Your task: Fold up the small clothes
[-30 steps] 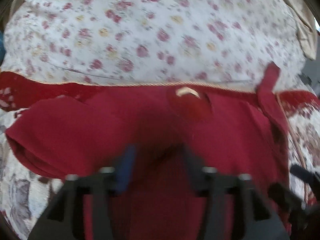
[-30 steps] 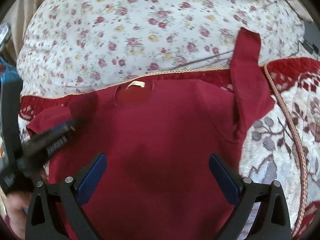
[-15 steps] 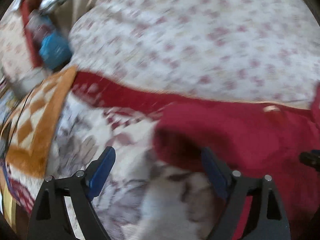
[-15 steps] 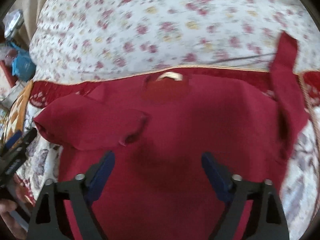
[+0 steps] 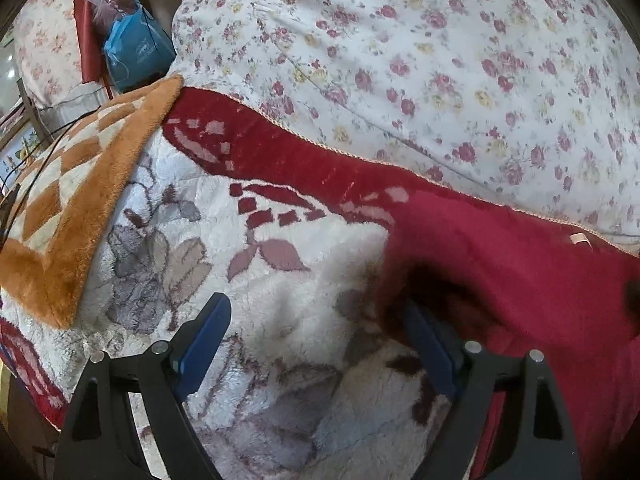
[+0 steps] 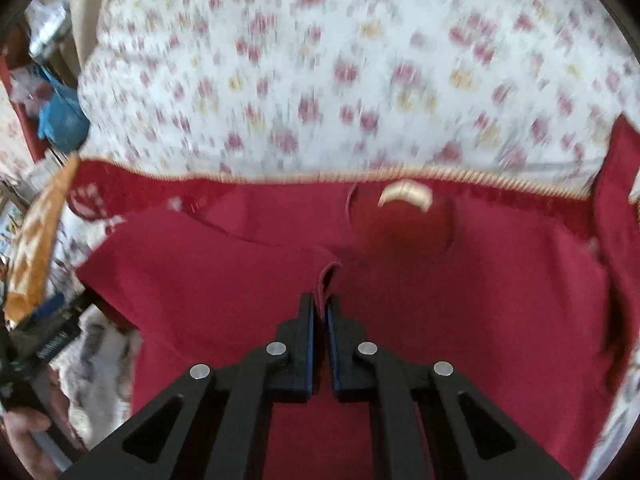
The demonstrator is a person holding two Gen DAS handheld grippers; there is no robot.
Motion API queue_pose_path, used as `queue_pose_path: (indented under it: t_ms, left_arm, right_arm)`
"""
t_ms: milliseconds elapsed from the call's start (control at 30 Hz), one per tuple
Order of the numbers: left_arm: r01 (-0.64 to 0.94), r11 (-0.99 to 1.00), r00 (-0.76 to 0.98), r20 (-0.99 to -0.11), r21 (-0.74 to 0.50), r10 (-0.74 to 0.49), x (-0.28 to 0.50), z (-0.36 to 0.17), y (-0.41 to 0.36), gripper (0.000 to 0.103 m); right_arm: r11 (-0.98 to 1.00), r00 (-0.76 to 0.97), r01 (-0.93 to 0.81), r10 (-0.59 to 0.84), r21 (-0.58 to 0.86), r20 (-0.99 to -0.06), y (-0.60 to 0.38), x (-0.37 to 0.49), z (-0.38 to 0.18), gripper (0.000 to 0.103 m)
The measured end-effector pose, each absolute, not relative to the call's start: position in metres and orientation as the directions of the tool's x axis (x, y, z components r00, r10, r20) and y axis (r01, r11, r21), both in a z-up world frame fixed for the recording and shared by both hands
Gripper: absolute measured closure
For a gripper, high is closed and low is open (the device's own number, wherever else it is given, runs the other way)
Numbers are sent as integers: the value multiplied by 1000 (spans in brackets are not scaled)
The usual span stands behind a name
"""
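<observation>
A small dark red top [image 6: 460, 300] lies flat on a fleece blanket, its neck with a pale label [image 6: 406, 194] at the far side. Its left sleeve is folded inward over the body, and its right sleeve [image 6: 616, 184] sticks up at the far right. My right gripper [image 6: 319, 306] is shut on the cuff end of the folded left sleeve [image 6: 329, 280]. In the left wrist view my left gripper [image 5: 320, 332] stands open over the white fleece at the red top's [image 5: 520, 280] left edge, with its right finger at the garment's fold and nothing between the pads.
The white and red flowered fleece blanket [image 5: 280, 248] covers the bed, with a rose-print quilt [image 5: 440, 60] behind it. An orange checked blanket [image 5: 68, 200] lies at the left, and a blue bag [image 5: 132, 52] stands beyond. A hand [image 6: 28, 432] holds the left gripper's handle.
My right gripper has closed onto the cuff of the left sleeve, which now lies folded over the body. My left gripper let go, opened and swung left off the top.
</observation>
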State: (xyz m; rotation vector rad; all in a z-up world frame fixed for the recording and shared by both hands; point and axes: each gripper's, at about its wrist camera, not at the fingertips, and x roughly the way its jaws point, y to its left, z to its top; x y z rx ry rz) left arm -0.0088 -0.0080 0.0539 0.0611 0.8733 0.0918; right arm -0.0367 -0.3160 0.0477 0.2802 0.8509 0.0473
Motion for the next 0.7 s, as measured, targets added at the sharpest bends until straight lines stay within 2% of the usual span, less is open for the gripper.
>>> queue_pose_path:
  t_ms: [100, 233, 367, 500, 567, 633, 700]
  left_arm:
    - [-23, 992, 622, -775, 124, 111, -11, 47, -17, 17]
    - [40, 995, 596, -801, 92, 50, -14, 42, -26, 16]
    - [101, 993, 599, -801, 62, -11, -22, 50, -32, 17]
    - [99, 994, 610, -792, 45, -25, -24, 52, -34, 17]
    - [110, 994, 614, -788, 27, -46, -25, 54, -37, 17]
    - [129, 991, 626, -777, 23, -64, -27, 57, -42, 17]
    - [156, 987, 632, -772, 34, -73, -28, 58, -48, 17]
  right_arm:
    - [966, 717, 100, 95, 237, -690, -342, -55, 78, 96]
    - [968, 734, 197, -39, 158, -678, -383, -74, 95, 96]
    - [940, 665, 334, -182, 71, -724, -430, -80, 74, 96]
    - [930, 565, 361, -157, 72, -810, -452, -73, 40, 95]
    - [919, 545, 385, -155, 81, -824, -454, -73, 36, 82]
    - [911, 589, 391, -141, 129, -795, -449, -78, 45, 41]
    - [928, 653, 331, -93, 173, -752, -428, -79, 62, 31]
